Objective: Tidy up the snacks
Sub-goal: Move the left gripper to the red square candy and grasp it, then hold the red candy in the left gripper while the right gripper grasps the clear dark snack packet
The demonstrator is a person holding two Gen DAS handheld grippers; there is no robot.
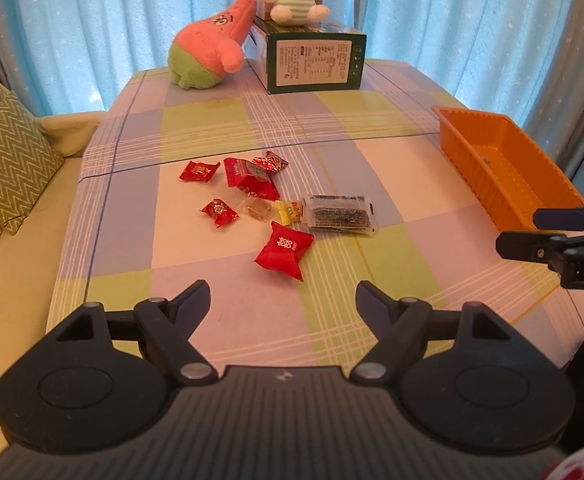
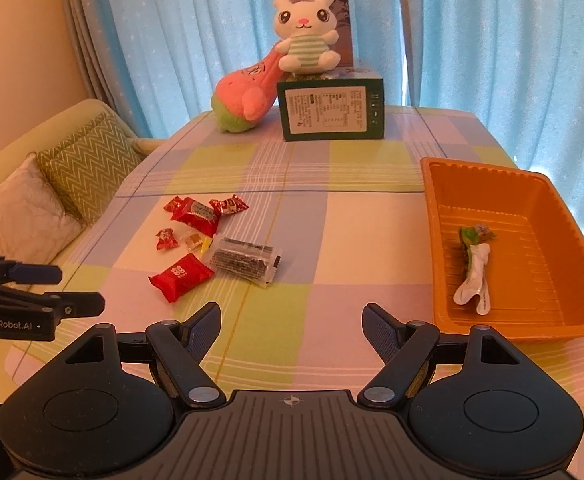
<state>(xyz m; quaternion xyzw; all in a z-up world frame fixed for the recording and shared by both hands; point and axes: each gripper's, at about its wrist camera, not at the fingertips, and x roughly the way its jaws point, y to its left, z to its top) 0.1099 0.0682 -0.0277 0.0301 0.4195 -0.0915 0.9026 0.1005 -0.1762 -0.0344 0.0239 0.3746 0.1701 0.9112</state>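
While most snacks (image 1: 260, 196) lie scattered mid-tabletop (image 2: 331, 216), one wrapper (image 2: 473, 268) sits in the orange tray (image 2: 435, 240).

The pile holds small red candies, a clear one, a yellow one, a dark seaweed pack (image 1: 339, 212) and, nearest, a red pouch (image 1: 284, 250). The tray stands well apart at the right edge. Both the left gripper (image 1: 283, 300) and right gripper (image 2: 292, 320) hover above the near tabletop, jaws spread wide, grasping nothing. At the far end, a bunny (image 2: 305, 36) sits on a green box (image 2: 331, 112), a pink plush (image 2: 248, 92) leaning beside.
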